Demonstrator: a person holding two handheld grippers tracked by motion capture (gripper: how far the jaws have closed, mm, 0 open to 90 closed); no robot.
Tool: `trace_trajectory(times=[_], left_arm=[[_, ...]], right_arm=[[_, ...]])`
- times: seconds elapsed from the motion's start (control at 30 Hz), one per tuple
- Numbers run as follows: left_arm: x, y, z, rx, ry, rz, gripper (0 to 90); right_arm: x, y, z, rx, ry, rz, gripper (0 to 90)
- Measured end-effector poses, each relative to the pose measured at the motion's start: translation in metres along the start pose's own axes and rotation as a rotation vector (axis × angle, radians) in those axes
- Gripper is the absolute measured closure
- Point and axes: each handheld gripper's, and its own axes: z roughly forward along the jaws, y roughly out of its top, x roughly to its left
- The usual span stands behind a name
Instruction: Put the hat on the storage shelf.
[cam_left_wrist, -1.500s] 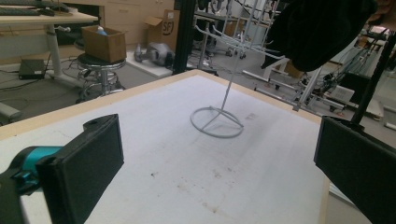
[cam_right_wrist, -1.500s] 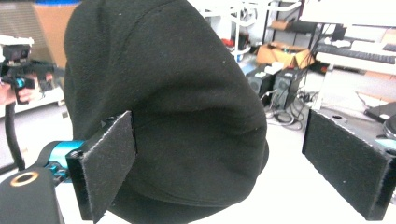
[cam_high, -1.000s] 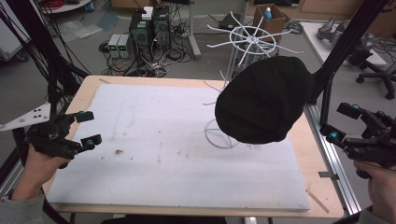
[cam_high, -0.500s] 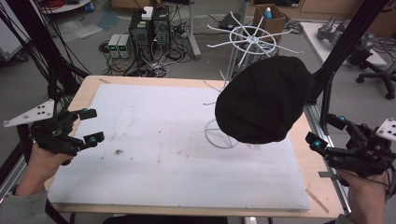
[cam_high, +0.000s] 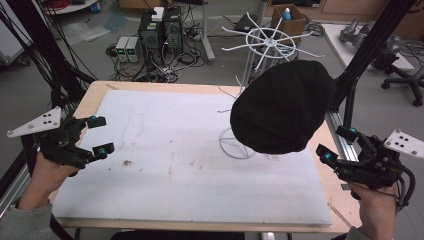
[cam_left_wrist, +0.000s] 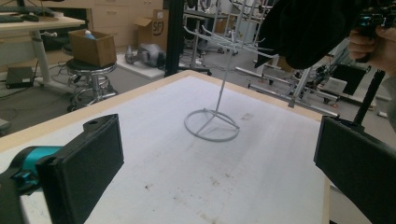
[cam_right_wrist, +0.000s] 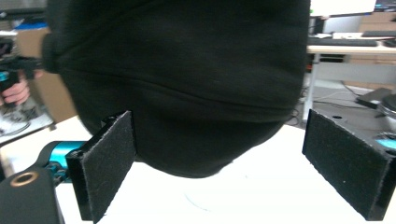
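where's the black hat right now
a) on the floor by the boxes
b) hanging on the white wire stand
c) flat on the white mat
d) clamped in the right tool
b: the black hat hangs on the white wire stand, above the mat, while the right tool sits open beside it, its pads apart.

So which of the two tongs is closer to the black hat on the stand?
The right tongs, open beside the table's right edge, just below the black hat. The left tongs sit across the table at its left edge.
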Motion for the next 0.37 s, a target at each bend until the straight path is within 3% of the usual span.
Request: trace_trajectory(times=[0.1,0.37], left_arm=[[-0.004,0.000,0.001,0.002,-0.010,0.007,1.7],[-0.011,0.003,0.001,-0.005,-0.014,0.025,1.7]], right_arm=[[0.005,0.002,0.002,0.031,0.034,-0.024,9.2],[0.004,0.002,-0.002,0.016,0.035,-0.023,9.1]])
